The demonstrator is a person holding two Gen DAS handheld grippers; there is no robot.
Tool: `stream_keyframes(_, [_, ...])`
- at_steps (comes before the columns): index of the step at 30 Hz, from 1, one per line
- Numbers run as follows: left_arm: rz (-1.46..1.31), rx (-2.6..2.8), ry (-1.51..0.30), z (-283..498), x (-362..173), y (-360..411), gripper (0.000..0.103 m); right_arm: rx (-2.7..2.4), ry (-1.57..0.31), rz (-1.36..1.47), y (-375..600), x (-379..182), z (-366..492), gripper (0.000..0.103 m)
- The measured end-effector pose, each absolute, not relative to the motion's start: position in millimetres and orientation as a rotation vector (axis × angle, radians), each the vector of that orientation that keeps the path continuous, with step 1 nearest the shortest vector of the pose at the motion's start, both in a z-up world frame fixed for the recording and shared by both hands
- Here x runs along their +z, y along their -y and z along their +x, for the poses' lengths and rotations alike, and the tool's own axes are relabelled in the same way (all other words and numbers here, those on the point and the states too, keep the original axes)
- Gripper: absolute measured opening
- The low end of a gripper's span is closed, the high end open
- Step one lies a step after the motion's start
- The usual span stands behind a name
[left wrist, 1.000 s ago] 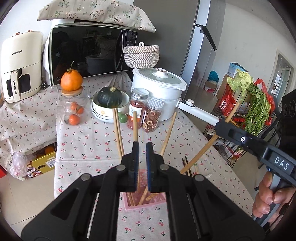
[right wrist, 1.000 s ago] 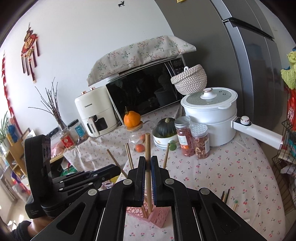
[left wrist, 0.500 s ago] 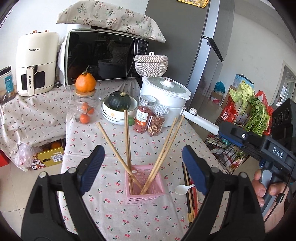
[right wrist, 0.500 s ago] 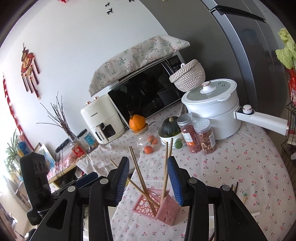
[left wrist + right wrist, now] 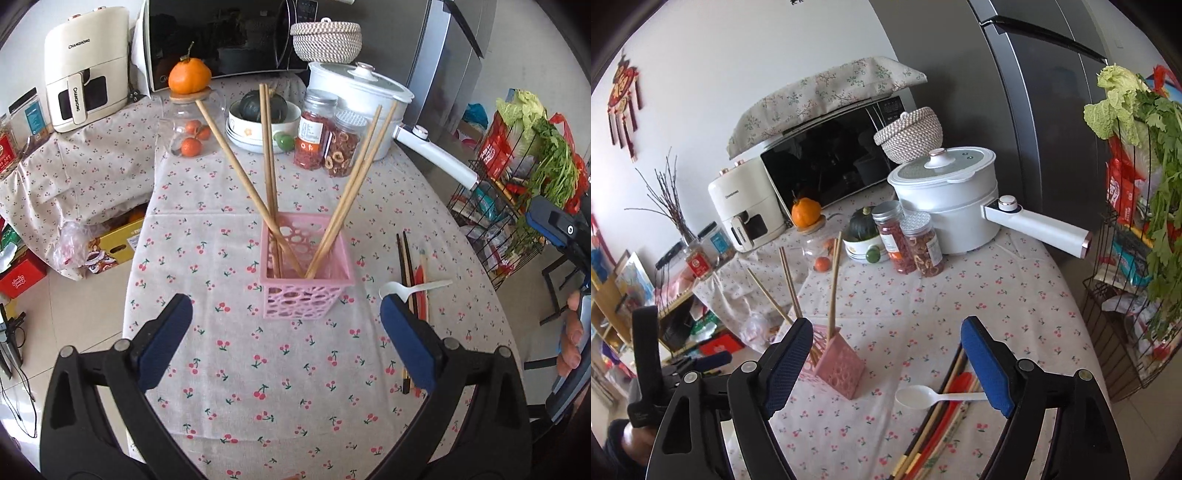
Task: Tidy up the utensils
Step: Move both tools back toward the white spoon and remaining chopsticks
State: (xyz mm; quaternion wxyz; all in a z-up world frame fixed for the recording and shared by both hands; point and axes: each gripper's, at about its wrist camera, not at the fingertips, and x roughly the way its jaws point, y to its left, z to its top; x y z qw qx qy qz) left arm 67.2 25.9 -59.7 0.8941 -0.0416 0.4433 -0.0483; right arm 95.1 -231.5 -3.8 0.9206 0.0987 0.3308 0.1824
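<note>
A pink perforated holder (image 5: 306, 266) stands on the cherry-print tablecloth (image 5: 258, 369) with several wooden chopsticks (image 5: 269, 155) leaning in it; it also shows in the right wrist view (image 5: 839, 365). A white plastic spoon (image 5: 408, 288) lies to its right across dark and red chopsticks (image 5: 406, 258); the spoon (image 5: 923, 398) and the loose chopsticks (image 5: 942, 417) show in the right wrist view too. My left gripper (image 5: 286, 339) is open and empty, in front of the holder. My right gripper (image 5: 886, 363) is open and empty above the spoon.
At the back stand a white pot with a long handle (image 5: 354, 92), two jars (image 5: 325, 136), a bowl with a squash (image 5: 258, 114), a glass jar with an orange on it (image 5: 190, 96), a microwave (image 5: 218, 37) and an air fryer (image 5: 86, 70). A wire rack of greens (image 5: 532, 155) stands at right.
Both grippers were shut on wooden chopsticks over the holder. They have opened, let the chopsticks drop into it, and drawn back. The right gripper now hangs over the spoon.
</note>
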Motion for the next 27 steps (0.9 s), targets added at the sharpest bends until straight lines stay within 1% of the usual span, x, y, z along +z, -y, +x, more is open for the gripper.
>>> stream_keyframes(10, [-0.124,-0.209,-1.088,64.8,-96.1,18.9,0.101,0.202,-0.98,0.115,264.6,-60.6,95.0,0.085])
stream_keyframes(14, [-0.274,-0.254,-0.996,59.2,-102.7,28.9,0.1,0.135,-1.071,0.187,292.7,-79.3,98.5,0.085])
stream_keyframes(15, [-0.297,-0.266,-0.991,61.5,-106.5,32.9,0.093,0.123,-1.08,0.209,299.1,-81.9,99.4,0.085])
stream_keyframes(16, [-0.314,-0.282,-0.991,65.1,-111.4,38.1,0.081,0.111,-1.087,0.231,304.9,-84.3,100.5,0.085])
stream_keyframes(17, [-0.328,-0.293,-0.993,68.4,-116.9,42.6,0.076,0.103,-1.096,0.251,309.6,-86.1,102.2,0.085])
stream_keyframes(18, [-0.343,-0.298,-0.994,71.6,-122.6,46.6,0.067,0.097,-1.102,0.271,312.9,-87.3,104.4,0.085])
stream_keyframes(19, [-0.362,-0.293,-0.993,74.9,-128.6,49.6,0.061,0.094,-1.108,0.29,315.9,-88.3,105.3,0.085])
stream_keyframes(20, [-0.384,-0.286,-0.991,78.0,-134.6,51.9,0.06,0.094,-1.114,0.307,317.6,-89.1,106.2,0.085])
stream_keyframes(21, [-0.404,-0.282,-0.995,82.1,-140.8,54.1,0.054,0.101,-1.119,0.318,318.0,-89.5,107.1,0.085])
stream_keyframes(22, [-0.424,-0.278,-1.0,86.5,-146.6,56.2,0.046,0.114,-1.123,0.327,316.6,-88.9,107.8,0.085])
stream_keyframes(23, [-0.446,-0.277,-1.004,90.9,-151.8,58.2,0.044,0.13,-1.126,0.333,315.8,-89.1,108.6,0.085])
stream_keyframes(27, [-0.521,-0.243,-0.998,102.9,-166.5,63.6,0.042,0.17,-1.128,0.319,306.6,-86.3,110.9,0.085])
